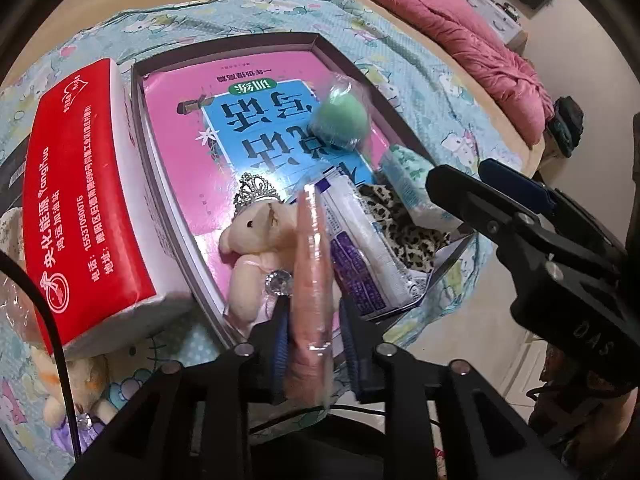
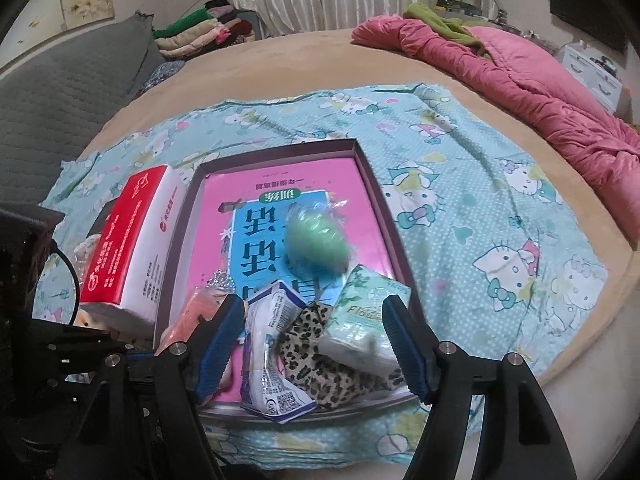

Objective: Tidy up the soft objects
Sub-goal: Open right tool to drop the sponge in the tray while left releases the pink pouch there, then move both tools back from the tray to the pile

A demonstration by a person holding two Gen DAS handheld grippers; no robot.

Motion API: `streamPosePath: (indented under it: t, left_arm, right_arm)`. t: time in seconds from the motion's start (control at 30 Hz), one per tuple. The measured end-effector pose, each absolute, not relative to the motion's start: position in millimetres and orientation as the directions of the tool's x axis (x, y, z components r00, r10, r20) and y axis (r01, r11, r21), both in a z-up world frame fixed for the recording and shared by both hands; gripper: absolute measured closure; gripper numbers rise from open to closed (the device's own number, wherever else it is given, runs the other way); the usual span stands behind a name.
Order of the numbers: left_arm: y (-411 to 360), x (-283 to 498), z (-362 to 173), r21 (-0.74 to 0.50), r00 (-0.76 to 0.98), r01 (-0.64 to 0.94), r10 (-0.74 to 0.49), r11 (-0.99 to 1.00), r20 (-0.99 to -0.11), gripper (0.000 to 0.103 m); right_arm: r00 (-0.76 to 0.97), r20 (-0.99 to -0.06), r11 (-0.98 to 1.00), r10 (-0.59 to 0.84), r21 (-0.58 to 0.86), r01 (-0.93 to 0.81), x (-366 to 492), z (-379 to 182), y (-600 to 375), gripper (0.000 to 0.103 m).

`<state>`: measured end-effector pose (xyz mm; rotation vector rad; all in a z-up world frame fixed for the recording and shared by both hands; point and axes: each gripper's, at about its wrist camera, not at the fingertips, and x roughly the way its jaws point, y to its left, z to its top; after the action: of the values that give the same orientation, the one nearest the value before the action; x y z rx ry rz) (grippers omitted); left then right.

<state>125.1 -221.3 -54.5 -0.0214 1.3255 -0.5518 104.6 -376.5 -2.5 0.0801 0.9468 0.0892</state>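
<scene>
A shallow dark box [image 1: 138,120] [image 2: 366,176] lies on the bed with a pink and blue book [image 1: 256,120] [image 2: 280,200] inside. In it lie a green sponge in clear wrap [image 1: 340,122] [image 2: 318,244], a cream bear with a crown [image 1: 256,248], a white and purple packet [image 1: 360,248] [image 2: 268,344], leopard cloth [image 1: 404,224] [image 2: 320,352] and a green tissue pack [image 1: 412,184] [image 2: 364,320]. My left gripper [image 1: 314,320] is shut on a peach item in clear wrap [image 1: 312,264] [image 2: 188,316] above the box's near edge. My right gripper [image 2: 314,344] [image 1: 472,184] is open and empty over the near right corner.
A red and white tissue box [image 1: 88,208] [image 2: 132,240] stands left of the dark box. Another small bear [image 1: 80,384] lies under it at the near left. A Hello Kitty sheet [image 2: 500,240] covers the tan bed. A pink quilt [image 2: 520,80] lies at the far right.
</scene>
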Motion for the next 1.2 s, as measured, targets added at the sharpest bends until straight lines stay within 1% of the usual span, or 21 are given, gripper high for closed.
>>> streamPosePath:
  t: [0.07, 0.23, 0.4, 0.67, 0.73, 0.9, 1.2]
  left_arm:
    - [-218.5, 125.3, -52.4, -0.331, 0.139, 0.363, -0.402, 0.871, -0.905, 0.066]
    - [-213.2, 126.5, -47.5, -0.342, 0.153, 0.351, -0.414, 0.872, -0.897, 0.060]
    - [-207.9, 126.4, -40.5, -0.351, 0.169, 0.342, -0.424, 0.872, -0.890, 0.047]
    - [-201.3, 122.2, -27.0, -0.315, 0.215, 0.343, -0.400, 0.885, -0.891, 0.043]
    - [-199.6, 120.4, -22.0, -0.303, 0.228, 0.346, -0.393, 0.888, -0.891, 0.041]
    - [-194.2, 115.8, -8.5, -0.274, 0.270, 0.338, -0.372, 0.900, -0.888, 0.032]
    - [-176.5, 103.5, 15.6, -0.224, 0.344, 0.327, -0.336, 0.918, -0.877, 0.027]
  right_arm:
    - [0.585, -0.804, 0.994, 0.106, 0.109, -0.029, 103.4, 0.2, -379.6, 0.030]
    - [0.600, -0.794, 0.993, 0.100, 0.113, -0.016, 99.9, 7.5, -383.9, 0.030]
    - [0.609, -0.787, 0.993, 0.095, 0.115, -0.006, 97.8, 13.1, -386.3, 0.030]
    - [0.619, -0.780, 0.993, 0.093, 0.114, -0.006, 94.4, 19.4, -384.7, 0.030]
    - [0.623, -0.777, 0.994, 0.092, 0.112, -0.007, 93.1, 21.4, -383.6, 0.030]
    - [0.635, -0.767, 0.994, 0.089, 0.111, -0.006, 90.1, 28.7, -380.9, 0.029]
    - [0.665, -0.743, 0.996, 0.077, 0.089, -0.016, 82.1, 45.2, -369.1, 0.026]
